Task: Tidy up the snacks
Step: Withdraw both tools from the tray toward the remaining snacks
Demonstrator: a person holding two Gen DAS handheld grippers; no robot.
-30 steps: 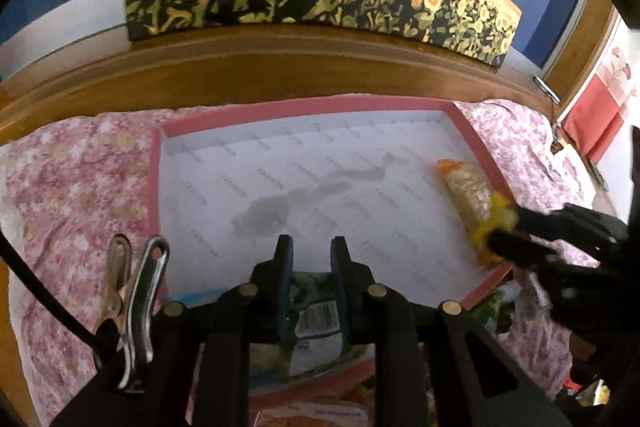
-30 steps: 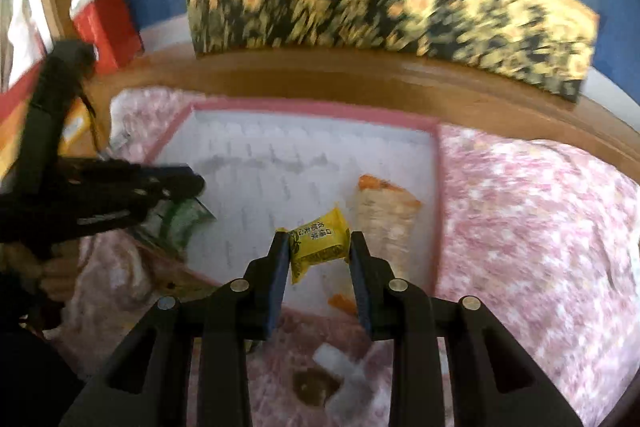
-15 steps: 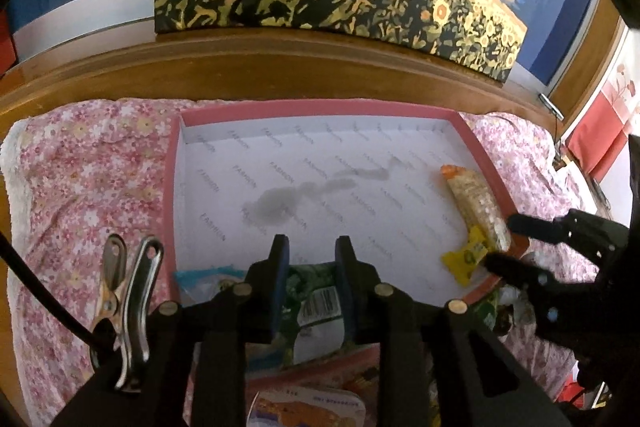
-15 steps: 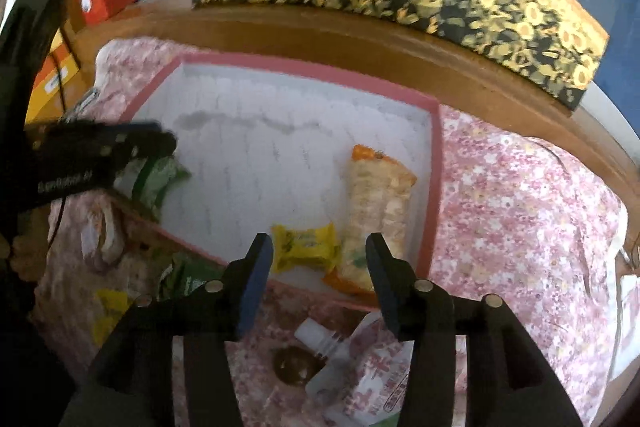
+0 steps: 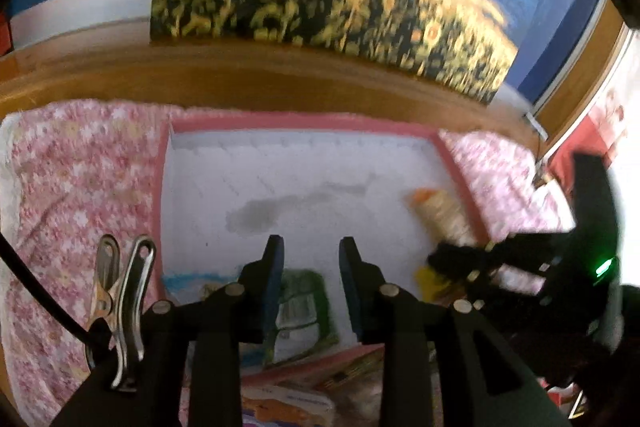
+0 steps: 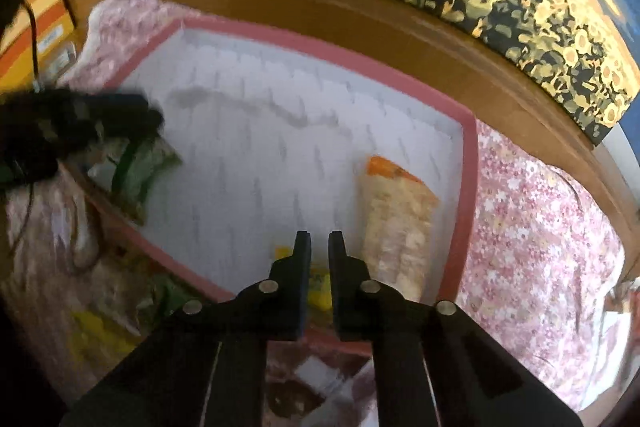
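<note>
Snacks: green packet [image 5: 304, 303], yellow packet [image 6: 320, 285], orange-tipped clear pack [image 6: 398, 215].

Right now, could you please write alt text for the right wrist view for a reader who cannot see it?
The right gripper, nearly closed and empty, hovers over a yellow snack packet at the near edge of a pink-rimmed tray. A long orange-topped snack bag lies just right of it, and the left gripper is over a green packet at the tray's left edge.
</note>
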